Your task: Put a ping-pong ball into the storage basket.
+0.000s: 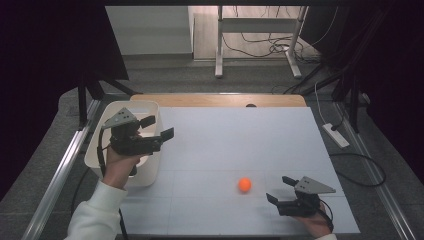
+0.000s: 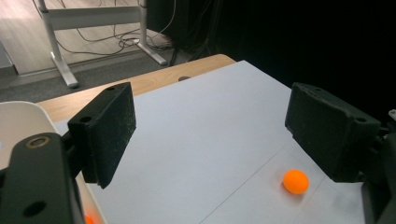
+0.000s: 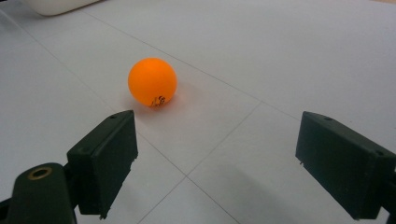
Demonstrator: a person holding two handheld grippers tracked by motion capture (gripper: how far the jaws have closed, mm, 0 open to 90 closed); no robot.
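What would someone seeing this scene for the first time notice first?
The orange ball stands out, alone on the white table toward the near right. The right tool, jaws open, sits just beside it and points at it. At the far left, the left tool hovers open over a white bin.

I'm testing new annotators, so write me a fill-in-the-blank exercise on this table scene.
1. The ball lying on the white table is coloured ____.
2. The left claw hovers over the white ____ at the table's left edge.
3. The right claw has its jaws ____, with nothing between them.
4. In the high view, the ball lies nearer the ____ claw.

Missing words: orange; bin; open; right
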